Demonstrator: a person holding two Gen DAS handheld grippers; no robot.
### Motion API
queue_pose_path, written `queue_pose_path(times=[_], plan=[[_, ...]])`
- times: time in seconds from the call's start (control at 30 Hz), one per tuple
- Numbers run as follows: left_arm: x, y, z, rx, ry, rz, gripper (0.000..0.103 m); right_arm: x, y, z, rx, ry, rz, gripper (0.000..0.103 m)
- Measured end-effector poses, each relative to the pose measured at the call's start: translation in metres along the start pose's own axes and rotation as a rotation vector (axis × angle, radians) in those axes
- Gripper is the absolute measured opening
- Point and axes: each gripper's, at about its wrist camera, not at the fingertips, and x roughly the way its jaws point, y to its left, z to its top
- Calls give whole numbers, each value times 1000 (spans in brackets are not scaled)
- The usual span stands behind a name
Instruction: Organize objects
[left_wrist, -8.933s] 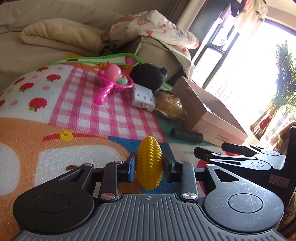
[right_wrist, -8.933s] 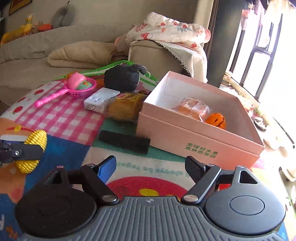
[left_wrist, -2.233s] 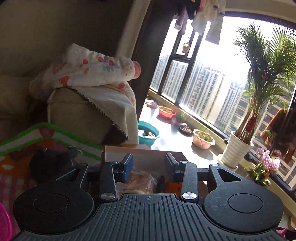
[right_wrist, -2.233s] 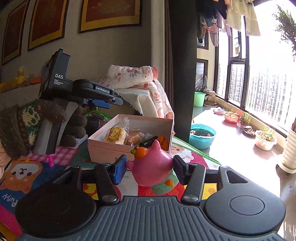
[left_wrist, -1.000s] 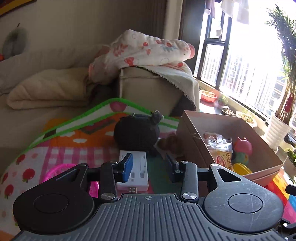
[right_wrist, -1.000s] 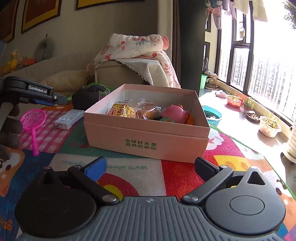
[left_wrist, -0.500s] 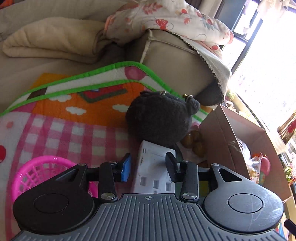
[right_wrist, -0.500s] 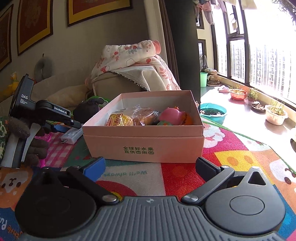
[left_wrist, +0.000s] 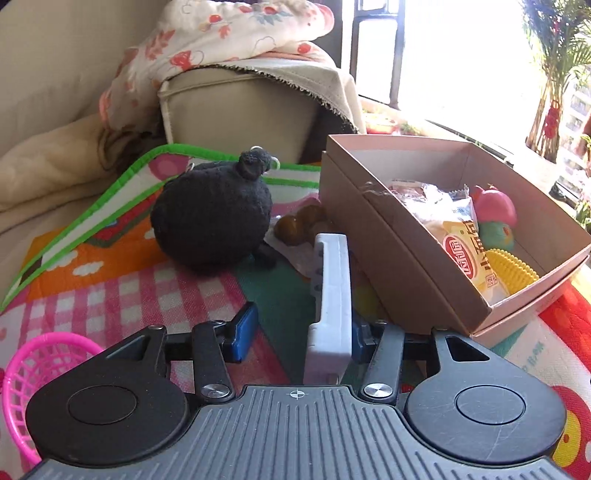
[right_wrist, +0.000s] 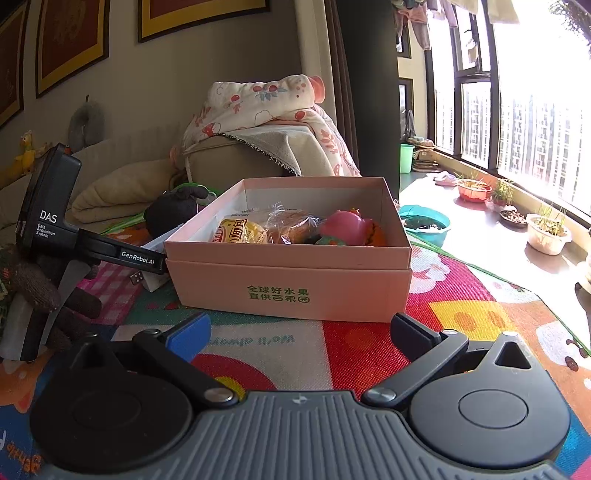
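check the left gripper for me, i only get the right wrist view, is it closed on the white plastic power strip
Observer: No. The left gripper is open: the white plastic power strip stands on edge against one finger, with a gap to the blue-padded finger.
Operator: anything in the pink cardboard box i can't see
Observer: A yellow ribbed toy corn lies in a corner of the pink cardboard box, beside the yellow snack packet.

Left gripper (left_wrist: 299, 328): ribbed grey housing, black round pivot discs, silver screws, blue finger pad (left_wrist: 242, 331). Right gripper (right_wrist: 301, 332) alike. Knitted brown glove (right_wrist: 35, 291); "DAS", "GenRobot.AI" lettering
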Motion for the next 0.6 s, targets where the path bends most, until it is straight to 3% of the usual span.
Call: queue_pose_path(times=[0.1,0.2,0.4,0.5,0.6], plan=[[-12,-4,-8,-9,-6,6,22,0,0,0,5,-1,-2,103],[-37,-8,-24,-57,2,-43,21,2,-1,0,11,10,-8,103],[-101,-16,-85,-195,-50,-162,20,11,2,1,-4,66,-4,103],[-128,-18,-115,-226,-62,-170,20,16,12,2,-58,102,-3,103],[-150,-12,-130,-201,-67,-126,20,18,39,9,-158,128,32,103]])
